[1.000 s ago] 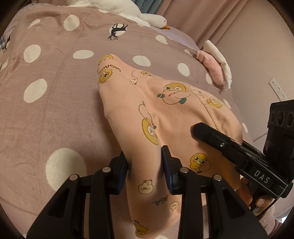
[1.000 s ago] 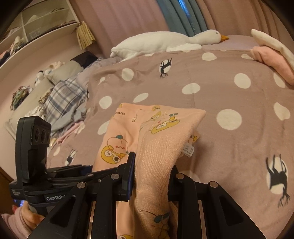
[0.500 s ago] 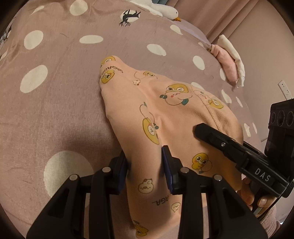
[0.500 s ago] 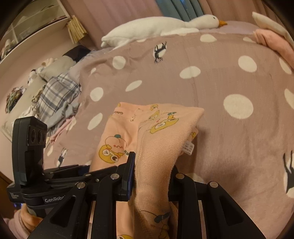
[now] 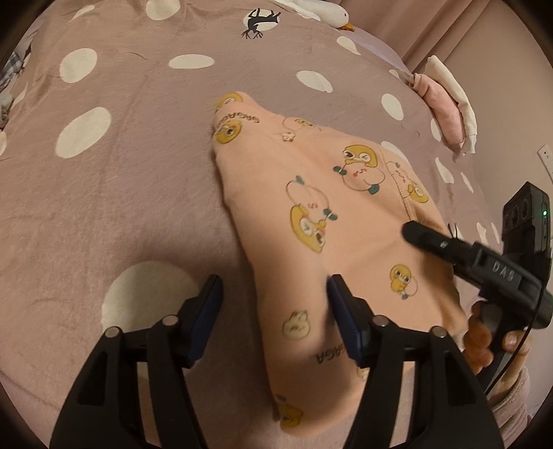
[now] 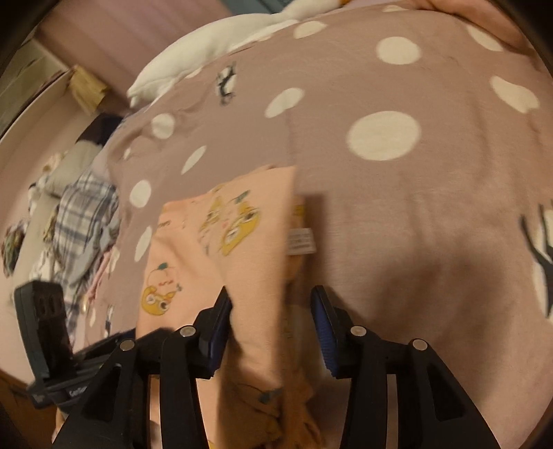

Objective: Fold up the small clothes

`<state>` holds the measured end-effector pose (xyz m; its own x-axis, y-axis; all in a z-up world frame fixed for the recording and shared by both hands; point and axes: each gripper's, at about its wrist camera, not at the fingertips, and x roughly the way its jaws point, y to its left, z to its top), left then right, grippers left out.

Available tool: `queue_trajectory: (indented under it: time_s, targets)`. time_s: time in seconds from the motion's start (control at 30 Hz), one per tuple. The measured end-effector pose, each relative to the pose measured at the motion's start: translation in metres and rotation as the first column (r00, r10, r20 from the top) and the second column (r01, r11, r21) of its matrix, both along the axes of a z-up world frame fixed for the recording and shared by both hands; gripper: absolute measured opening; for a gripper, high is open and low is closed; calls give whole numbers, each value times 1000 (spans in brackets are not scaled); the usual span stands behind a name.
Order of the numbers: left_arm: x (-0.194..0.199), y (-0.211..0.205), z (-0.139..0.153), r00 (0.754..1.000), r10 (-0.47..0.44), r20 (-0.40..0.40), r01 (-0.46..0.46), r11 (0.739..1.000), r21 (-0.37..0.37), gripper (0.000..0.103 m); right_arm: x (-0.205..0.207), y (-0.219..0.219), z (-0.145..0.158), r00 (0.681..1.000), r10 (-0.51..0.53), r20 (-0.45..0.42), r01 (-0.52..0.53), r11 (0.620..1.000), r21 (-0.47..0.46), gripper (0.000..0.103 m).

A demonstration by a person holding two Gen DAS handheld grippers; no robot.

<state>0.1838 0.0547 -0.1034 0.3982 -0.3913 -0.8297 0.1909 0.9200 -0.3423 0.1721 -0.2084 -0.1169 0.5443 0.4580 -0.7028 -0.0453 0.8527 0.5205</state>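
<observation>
Both claws stood with their jaws apart over the bed. On the left gripper (image 5: 274,288) the fingers were spread wide: the right pad touched the side of the peach garment (image 5: 321,221), while the left pad hung over the bedspread (image 5: 131,193), clear of the cloth. I held the right gripper (image 6: 271,300) open too, its left pad against a raised ridge of the garment (image 6: 249,262) and its right pad off the fabric; that view was blurred.

From my left camera the garment lay folded on the bedspread, tapering to a narrow far end printed with yellow ducks, its long left edge clean against the purple. A white label (image 6: 301,241) stuck out from its right edge in the right camera.

Open bedspread stretched to the left and beyond the far end. A pink and white pile (image 5: 446,103) sat near the bed's far right edge, well apart from the garment, and a white goose plush (image 5: 321,12) lay at the far side. Plaid clothes (image 6: 86,214) were heaped off the left side.
</observation>
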Motion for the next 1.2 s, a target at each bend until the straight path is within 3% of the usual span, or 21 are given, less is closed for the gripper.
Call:
queue_trajectory:
  time_s: [0.17, 0.27, 0.5, 0.63, 0.8, 0.87, 0.9, 0.97, 1.2]
  targets:
    - [-20, 4, 3, 1000, 24, 4, -24, 999, 22, 66, -22, 7, 23, 996, 37, 81, -27, 993, -115, 46]
    - [-33, 5, 4, 1000, 27, 12, -28, 999, 29, 66, -36, 13, 29, 988, 102, 113, -88, 988, -128, 46]
    - [-47, 2, 0, 999, 28, 22, -29, 997, 67, 68, -47, 26, 10, 986, 151, 64, -127, 951, -281, 46]
    - [-52, 1, 0, 999, 36, 21, -37, 996, 79, 69, -47, 23, 6, 990, 130, 50, -112, 955, -274, 46]
    - [-71, -1, 21, 997, 36, 75, -43, 995, 95, 67, -66, 26, 27, 986, 137, 97, -101, 945, -312, 46]
    - [-79, -1, 32, 995, 32, 98, -42, 995, 95, 72, -76, 28, 39, 982, 139, 125, -93, 942, -323, 47]
    - [-83, -1, 38, 993, 34, 110, -44, 995, 94, 75, -80, 28, 44, 981, 138, 136, -87, 940, -328, 54]
    - [-92, -2, 49, 990, 36, 133, -49, 994, 95, 93, -90, 30, 55, 977, 133, 167, -69, 936, -345, 71]
    - [-117, -1, 79, 983, 72, 171, -95, 987, 127, 101, -115, 36, 83, 966, 136, 221, -38, 918, -395, 92]
